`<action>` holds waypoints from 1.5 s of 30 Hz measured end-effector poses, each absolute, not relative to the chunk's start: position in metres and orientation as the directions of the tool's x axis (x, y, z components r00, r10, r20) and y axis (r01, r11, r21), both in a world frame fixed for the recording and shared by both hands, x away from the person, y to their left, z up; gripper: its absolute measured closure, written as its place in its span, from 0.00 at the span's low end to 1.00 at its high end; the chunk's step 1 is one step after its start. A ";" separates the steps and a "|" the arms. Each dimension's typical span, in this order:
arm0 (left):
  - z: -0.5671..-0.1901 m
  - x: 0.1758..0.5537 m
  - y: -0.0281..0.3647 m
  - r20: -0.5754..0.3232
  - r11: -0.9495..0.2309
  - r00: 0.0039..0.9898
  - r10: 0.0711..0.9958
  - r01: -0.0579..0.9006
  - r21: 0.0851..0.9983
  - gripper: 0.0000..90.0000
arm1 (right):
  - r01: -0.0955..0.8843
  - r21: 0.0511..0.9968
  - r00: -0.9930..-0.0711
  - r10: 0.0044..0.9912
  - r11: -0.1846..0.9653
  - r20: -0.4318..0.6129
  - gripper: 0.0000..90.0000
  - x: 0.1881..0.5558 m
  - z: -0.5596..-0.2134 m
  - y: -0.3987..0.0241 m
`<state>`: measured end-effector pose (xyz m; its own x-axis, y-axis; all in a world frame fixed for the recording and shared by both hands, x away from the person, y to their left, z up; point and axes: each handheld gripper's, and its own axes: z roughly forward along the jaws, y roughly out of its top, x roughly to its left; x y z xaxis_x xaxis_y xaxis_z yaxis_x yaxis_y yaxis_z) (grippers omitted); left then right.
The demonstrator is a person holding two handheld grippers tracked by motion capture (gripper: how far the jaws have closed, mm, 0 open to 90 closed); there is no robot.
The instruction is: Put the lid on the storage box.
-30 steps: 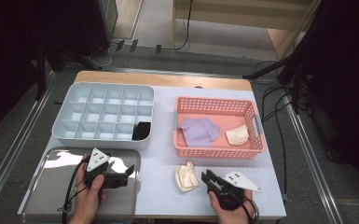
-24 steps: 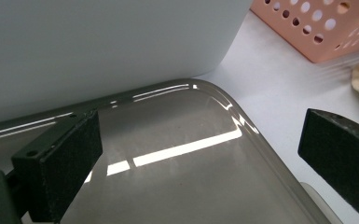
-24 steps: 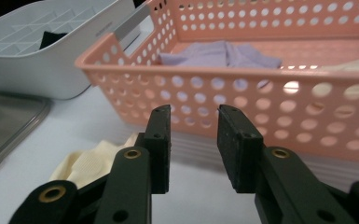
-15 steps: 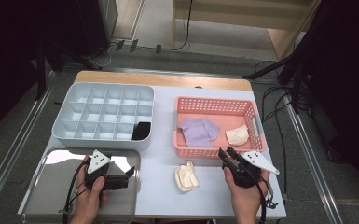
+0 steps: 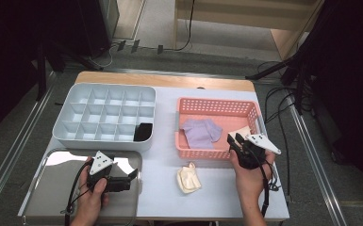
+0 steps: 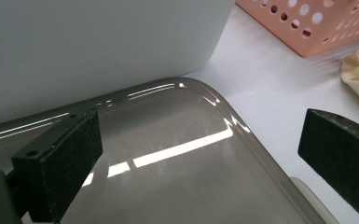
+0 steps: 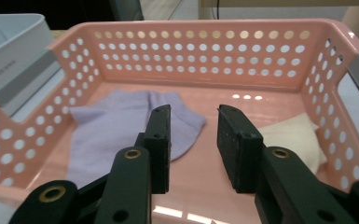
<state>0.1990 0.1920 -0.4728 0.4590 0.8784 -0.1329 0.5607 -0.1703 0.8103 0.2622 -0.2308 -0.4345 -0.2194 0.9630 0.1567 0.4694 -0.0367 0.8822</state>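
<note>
two socks (image 5: 201, 133) in pink basket (image 5: 217, 106)

So the divided box (image 5: 104, 115) sits at the back left of the table (image 5: 160, 188), with the basket (image 5: 219, 107) to its right. In the basket, a sock (image 5: 202, 133) lies left and a folded cloth (image 5: 242, 133) right. A tray (image 5: 52, 197) is in front of the box, and a crumpled sock (image 5: 188, 177) lies on the table just in front of the basket.
</note>
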 end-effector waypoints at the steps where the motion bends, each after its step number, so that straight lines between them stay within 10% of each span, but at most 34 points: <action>1: -0.473 0.199 0.192 -0.134 -0.170 0.460 0.878 0.560 0.811 0.00 | 0.475 0.879 -0.210 0.965 -0.038 0.155 0.74 0.265 -0.435 -0.232; 36: -0.473 0.198 0.190 -0.113 -0.190 0.467 0.877 0.552 0.812 0.00 | 0.752 0.658 -0.033 0.996 -0.030 0.083 0.64 0.331 -0.456 -0.235; 45: -0.473 0.198 0.189 -0.107 -0.190 0.458 0.883 0.555 0.810 0.00 | 0.832 0.554 -0.076 0.983 -0.030 0.167 0.92 0.338 -0.455 -0.236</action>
<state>0.1984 0.1888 -0.4729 0.4577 0.8827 -0.1069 0.5551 -0.1897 0.8099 0.3385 -0.2364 -0.4546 -0.0759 0.9831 0.1667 0.8323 -0.0296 0.5535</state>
